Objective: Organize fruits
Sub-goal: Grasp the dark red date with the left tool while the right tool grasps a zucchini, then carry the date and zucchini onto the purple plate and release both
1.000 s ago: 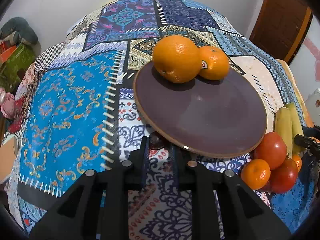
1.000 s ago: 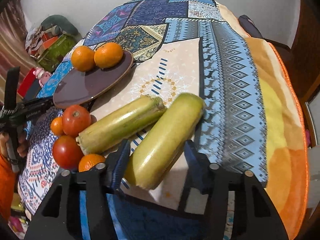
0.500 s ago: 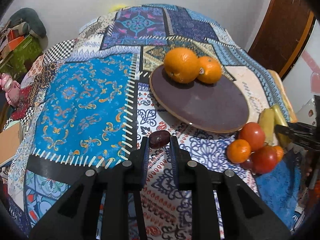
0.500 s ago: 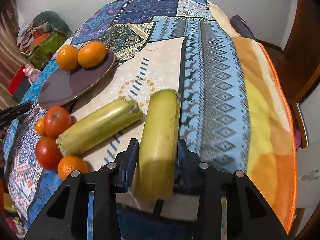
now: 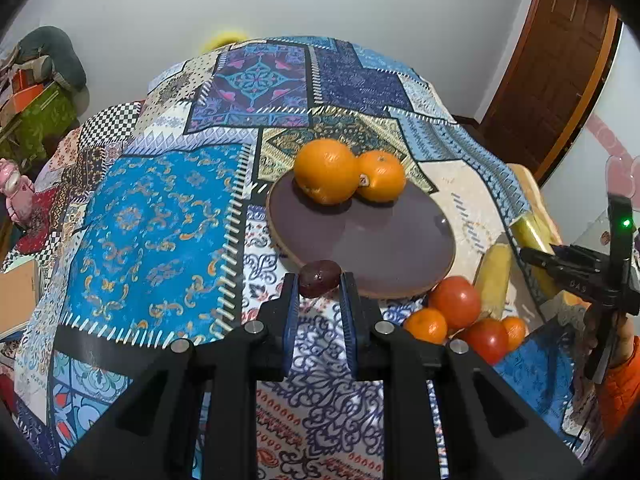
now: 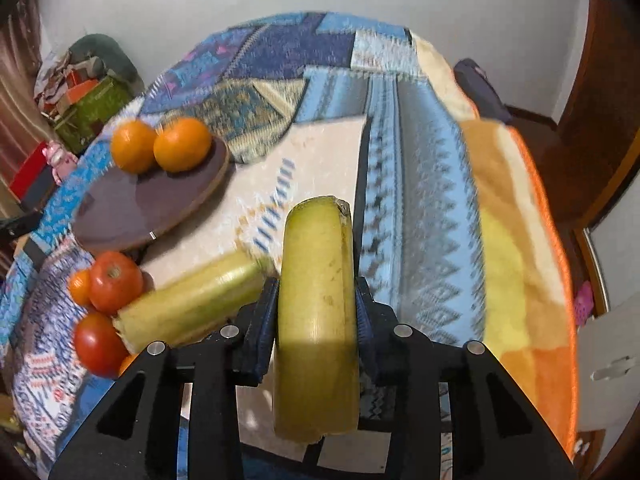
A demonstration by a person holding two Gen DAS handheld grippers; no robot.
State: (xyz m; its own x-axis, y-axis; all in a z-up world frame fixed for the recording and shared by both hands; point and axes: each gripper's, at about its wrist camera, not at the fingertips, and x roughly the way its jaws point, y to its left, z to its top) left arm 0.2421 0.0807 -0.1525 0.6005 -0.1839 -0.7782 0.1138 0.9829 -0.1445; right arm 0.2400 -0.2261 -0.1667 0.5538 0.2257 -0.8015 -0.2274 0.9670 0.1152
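Now the left gripper (image 5: 319, 294) has its jaws clenched on a small dark-red oval fruit (image 5: 319, 283) just off the round brown plate's (image 5: 400, 248) near rim; the right gripper (image 6: 316, 304), jaws just closed, grasps a long yellow-green banana (image 6: 318, 300) above the patchwork bedspread (image 6: 420, 200). Best carry both level and set them down beside the two oranges (image 5: 348, 176).

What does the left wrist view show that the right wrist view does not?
Left wrist only: the left gripper shut on a small dark fruit, and a hand in an orange sleeve. Right wrist only: the right gripper shut on a yellow-green banana, its jaws having just closed. Both: the brown plate with two oranges, tomatoes, and a second banana.
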